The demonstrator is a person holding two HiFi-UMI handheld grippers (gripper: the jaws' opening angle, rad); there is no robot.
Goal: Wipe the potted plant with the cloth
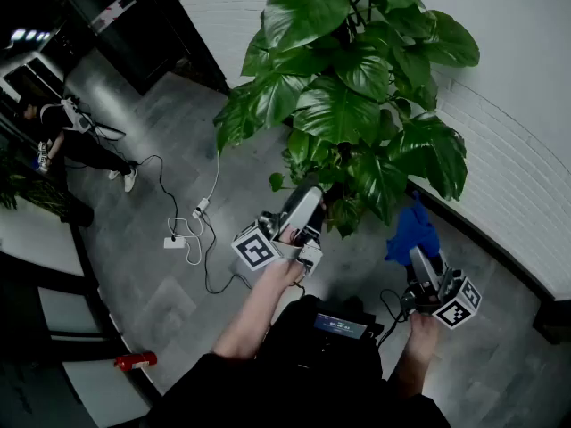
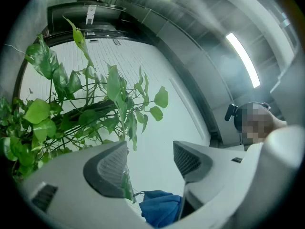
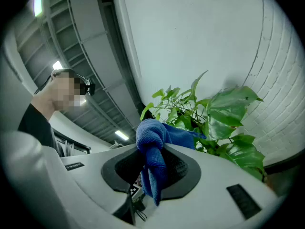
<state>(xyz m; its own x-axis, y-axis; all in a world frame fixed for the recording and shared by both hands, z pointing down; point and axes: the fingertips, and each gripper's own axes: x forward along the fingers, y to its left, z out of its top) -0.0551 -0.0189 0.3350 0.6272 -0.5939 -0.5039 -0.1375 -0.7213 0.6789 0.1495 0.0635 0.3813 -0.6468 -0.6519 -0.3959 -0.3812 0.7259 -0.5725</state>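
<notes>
Right gripper (image 1: 421, 261) jaws pinch the cloth (image 1: 412, 230); left gripper (image 1: 308, 199) jaws stand apart, gripping nothing. Wiping of the plant (image 1: 357, 105) apparently not yet begun.

Your cloth (image 3: 153, 142) is fuzzy blue microfibre-looking stuff, and the leaves on the potted plant (image 1: 343, 105) are smooth and waxy-glossy. Your left gripper (image 2: 150, 162) is matt pale plastic with dark ribbed pads (image 2: 107, 168), and the wall (image 1: 526, 181) is rough painted brick.

One potted plant (image 1: 348, 105); one cloth (image 1: 412, 228); left hand-held gripper (image 1: 308, 194), right hand-held gripper (image 1: 419, 257): two; red canister (image 1: 136, 360), probably one.
</notes>
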